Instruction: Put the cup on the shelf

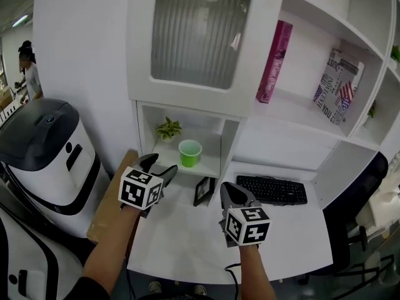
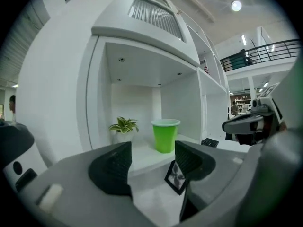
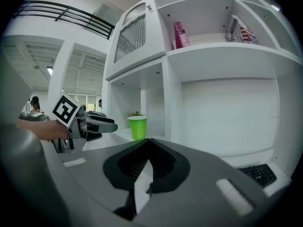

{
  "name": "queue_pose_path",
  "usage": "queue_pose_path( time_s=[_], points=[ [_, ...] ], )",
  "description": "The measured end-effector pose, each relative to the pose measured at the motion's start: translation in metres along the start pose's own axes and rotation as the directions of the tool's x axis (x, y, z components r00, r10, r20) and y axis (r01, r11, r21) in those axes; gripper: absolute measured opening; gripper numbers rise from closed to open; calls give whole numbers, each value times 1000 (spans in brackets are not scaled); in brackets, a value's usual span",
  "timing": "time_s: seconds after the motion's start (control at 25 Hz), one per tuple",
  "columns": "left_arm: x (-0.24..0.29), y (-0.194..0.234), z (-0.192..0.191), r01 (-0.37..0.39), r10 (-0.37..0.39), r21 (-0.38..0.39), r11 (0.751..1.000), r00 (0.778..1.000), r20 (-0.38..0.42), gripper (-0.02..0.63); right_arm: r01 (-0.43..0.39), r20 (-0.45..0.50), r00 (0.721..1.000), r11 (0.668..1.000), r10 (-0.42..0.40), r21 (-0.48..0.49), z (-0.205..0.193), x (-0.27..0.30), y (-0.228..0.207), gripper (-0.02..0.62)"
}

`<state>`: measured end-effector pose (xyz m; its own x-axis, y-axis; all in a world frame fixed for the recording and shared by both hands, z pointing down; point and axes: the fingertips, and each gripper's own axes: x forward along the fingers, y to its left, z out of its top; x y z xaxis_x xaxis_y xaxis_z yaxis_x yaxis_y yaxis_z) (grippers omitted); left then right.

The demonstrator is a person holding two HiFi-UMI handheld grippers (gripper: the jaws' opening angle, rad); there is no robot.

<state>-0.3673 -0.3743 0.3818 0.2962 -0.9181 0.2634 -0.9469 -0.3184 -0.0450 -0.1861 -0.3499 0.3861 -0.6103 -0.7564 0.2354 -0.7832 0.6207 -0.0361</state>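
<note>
A green cup (image 1: 190,153) stands upright on the low white shelf (image 1: 206,168), right of a small potted plant (image 1: 168,130). The left gripper view shows the cup (image 2: 165,135) beyond my open jaws, apart from them. My left gripper (image 1: 159,170) hovers just in front of and below the shelf with nothing between its fingers. My right gripper (image 1: 232,198) is shut and empty over the desk, and its view shows the cup (image 3: 138,127) on the shelf past the left gripper (image 3: 110,125).
A small black picture frame (image 1: 203,191) leans on the white desk (image 1: 294,230) under the shelf. A black keyboard (image 1: 272,189) lies at the right. A pink book (image 1: 274,61) and a patterned book (image 1: 338,86) stand on upper shelves. A white-and-grey machine (image 1: 47,155) and cardboard (image 1: 109,208) are at the left.
</note>
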Motion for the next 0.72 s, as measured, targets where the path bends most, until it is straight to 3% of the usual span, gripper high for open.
queue_pose_path(
  time_s=[0.32,0.52,0.72],
  points=[
    [-46,-5,-10,-33,34,-20,999,998,56,205,-43,-2,999,999,43,-12,1,8,2,25],
    [-62,1,-11,-45,53,-85,995,994,98,107,-64,-5,998,998,64,-10,-1,12,5,25],
    [-68,5,-9,-97,107,-87,991,988,112,18,-70,6,998,997,70,-30,1,10,6,23]
  ],
)
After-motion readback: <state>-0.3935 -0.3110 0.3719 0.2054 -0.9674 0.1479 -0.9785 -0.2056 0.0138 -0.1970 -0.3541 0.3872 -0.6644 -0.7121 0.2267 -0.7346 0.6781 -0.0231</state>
